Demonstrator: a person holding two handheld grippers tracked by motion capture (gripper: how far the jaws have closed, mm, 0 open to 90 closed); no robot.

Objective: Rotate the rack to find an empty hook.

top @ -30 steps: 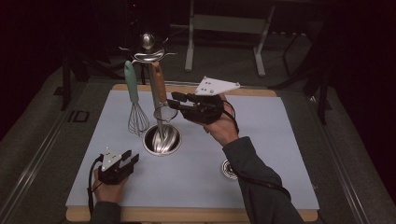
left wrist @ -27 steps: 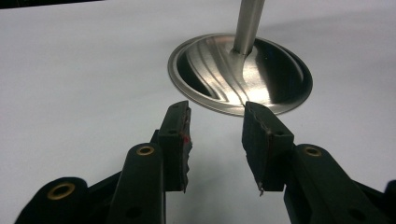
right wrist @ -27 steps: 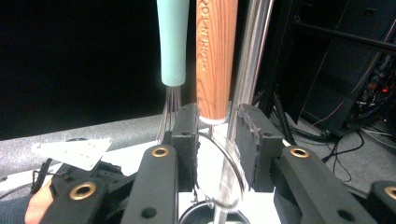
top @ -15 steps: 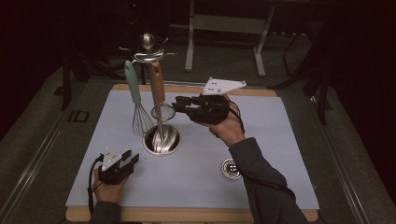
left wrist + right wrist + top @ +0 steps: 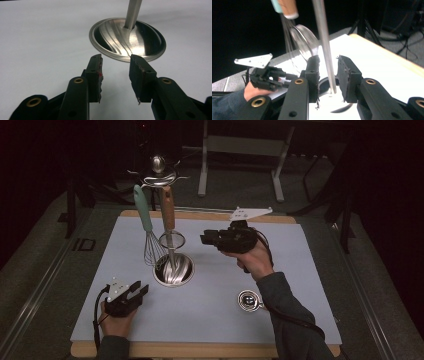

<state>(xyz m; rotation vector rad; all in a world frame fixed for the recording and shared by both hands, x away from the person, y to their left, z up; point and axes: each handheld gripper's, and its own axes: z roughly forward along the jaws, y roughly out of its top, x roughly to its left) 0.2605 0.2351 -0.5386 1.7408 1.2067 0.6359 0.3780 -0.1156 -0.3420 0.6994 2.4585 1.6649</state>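
Observation:
A steel utensil stand with a round base (image 5: 173,269) and a thin pole (image 5: 324,50) stands on the pale mat (image 5: 280,270). From its top hang a whisk (image 5: 150,247) with a teal handle and a wooden-handled skimmer (image 5: 168,212). My right gripper (image 5: 204,239) hovers to the right of the stand, aimed at it. Its jaws have just been closing a little but stand open and apart from the pole, with nothing between them. My left gripper (image 5: 141,289) rests on the mat near the base (image 5: 127,40); it is open and empty, its jaws slightly narrower than before.
A small shiny metal utensil (image 5: 248,301) lies on the mat beside my right forearm. The mat lies on a wooden board whose front edge (image 5: 200,350) is near me. Dark floor and metal frame legs (image 5: 240,150) lie beyond the table.
My right gripper has drawn back to the right, away from the stand, and sunk a little. The left gripper has stayed in place.

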